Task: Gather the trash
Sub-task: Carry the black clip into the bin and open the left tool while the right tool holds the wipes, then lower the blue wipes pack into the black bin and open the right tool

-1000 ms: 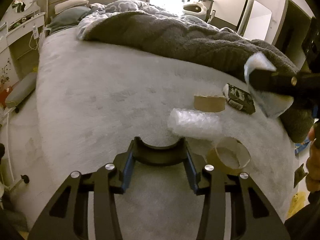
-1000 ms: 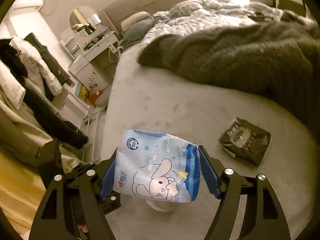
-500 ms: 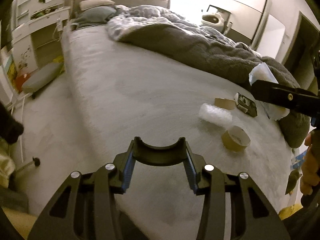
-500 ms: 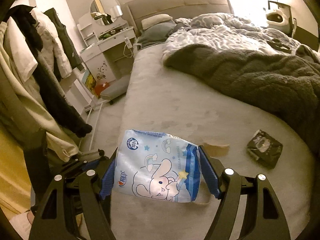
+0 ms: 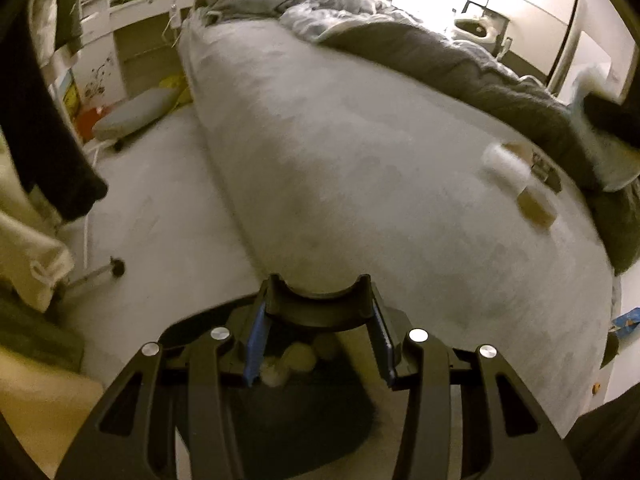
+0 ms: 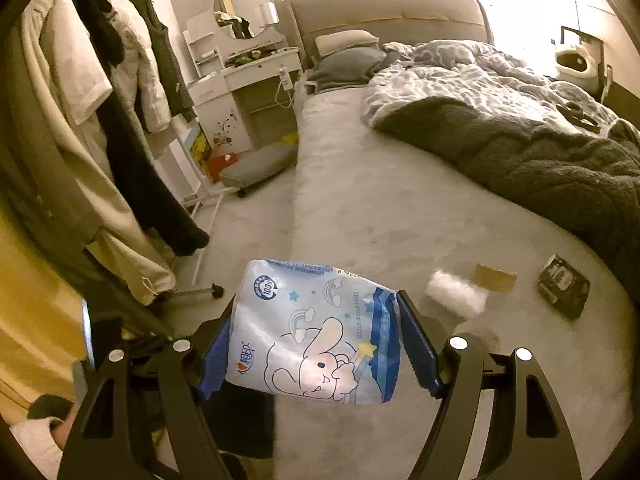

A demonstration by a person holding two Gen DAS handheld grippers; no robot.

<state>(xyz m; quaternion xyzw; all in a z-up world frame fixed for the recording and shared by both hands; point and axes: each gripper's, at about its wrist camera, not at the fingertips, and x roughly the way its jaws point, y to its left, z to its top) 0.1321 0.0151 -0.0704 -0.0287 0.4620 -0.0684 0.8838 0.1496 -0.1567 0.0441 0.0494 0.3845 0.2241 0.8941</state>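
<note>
A blue-and-white tissue pack (image 6: pixel 312 340) printed with a cartoon rabbit sits clamped between the right tongs (image 6: pixel 316 298). It is gripped at its two side edges, so its longer side runs straight across from jaw to jaw, and it is held in the air off the near edge of the bed (image 6: pixel 400 220). The left tongs (image 5: pixel 320 292) are closed on a black curved rim (image 5: pixel 320 312). It seems to belong to a dark bin or bag (image 5: pixel 280 420) hanging just beneath them, with pale crumpled pieces (image 5: pixel 296 360) inside. Seen from the left tongs, the pack is far off to the right and ahead. Seen from the right tongs, a dark shape that may be that bin lies just below and to the left of the pack, so the pack likely has to travel leftward and down to reach it. Ahead and right of the right tongs, three pieces lie uncollected on the bed: a white bubble-wrap roll (image 6: pixel 456 294), a cardboard scrap (image 6: pixel 494 278) just past it, and a black packet (image 6: pixel 564 292) furthest right. Compared with a second ago, both tongs have drawn back from the bed. The litter now looks smaller and further away, the floor and hanging clothes (image 6: pixel 120 140) have come into view on the left, and the bin's contents now show under the left tongs. Both grips are unchanged.
</note>
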